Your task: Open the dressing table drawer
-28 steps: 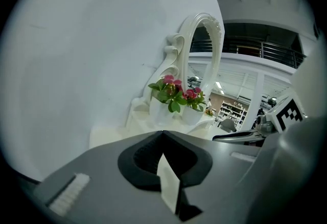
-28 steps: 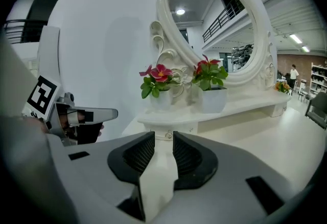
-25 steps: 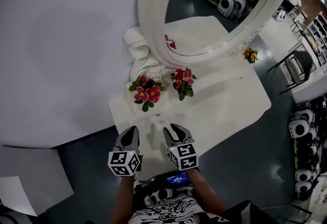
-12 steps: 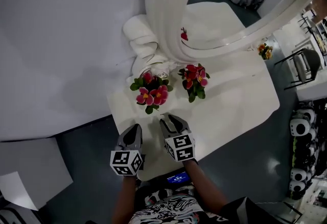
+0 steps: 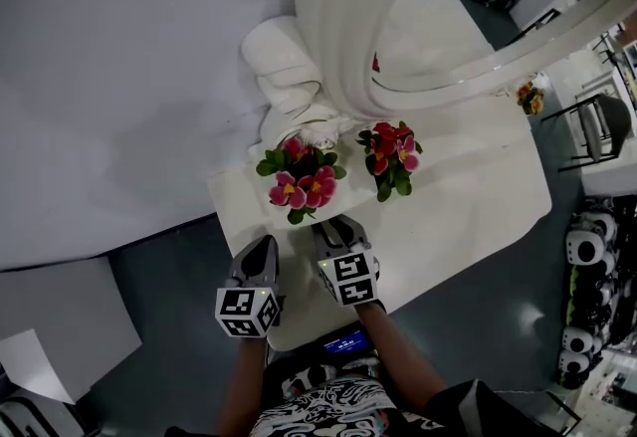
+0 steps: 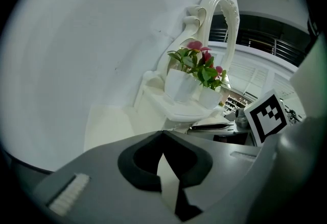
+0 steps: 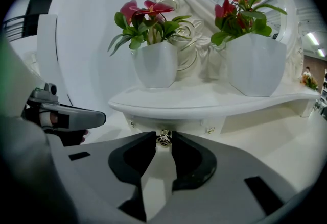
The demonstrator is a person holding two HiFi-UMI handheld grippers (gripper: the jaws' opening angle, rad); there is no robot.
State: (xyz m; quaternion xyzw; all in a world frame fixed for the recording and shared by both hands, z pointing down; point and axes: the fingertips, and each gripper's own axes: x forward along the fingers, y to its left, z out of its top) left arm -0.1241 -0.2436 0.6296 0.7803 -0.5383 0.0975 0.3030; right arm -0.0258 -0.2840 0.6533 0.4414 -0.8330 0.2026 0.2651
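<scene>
The white dressing table [image 5: 468,201] carries a low raised shelf [image 7: 204,101] with a small drawer front [image 7: 186,125] under it. On that front sits a small metal knob [image 7: 164,138]. My right gripper [image 7: 163,140] has its jaws closing, with the knob between the tips and a sliver of gap on either side. In the head view the right gripper [image 5: 336,229] sits just below the flowers. Beside it on the left, my left gripper [image 5: 261,248] hangs over the table's front left edge. Its tips [image 6: 162,132] meet with nothing between them.
Two white pots of pink flowers [image 7: 155,63] [image 7: 255,62] stand on the shelf right above the drawer. A large oval mirror [image 5: 448,17] in a carved white frame rises behind them. Dark floor lies around the table, and a white wall [image 5: 119,77] stands to the left.
Both grippers have moved forward and down towards the flower pots. The right gripper has come closest, up under the shelf.
</scene>
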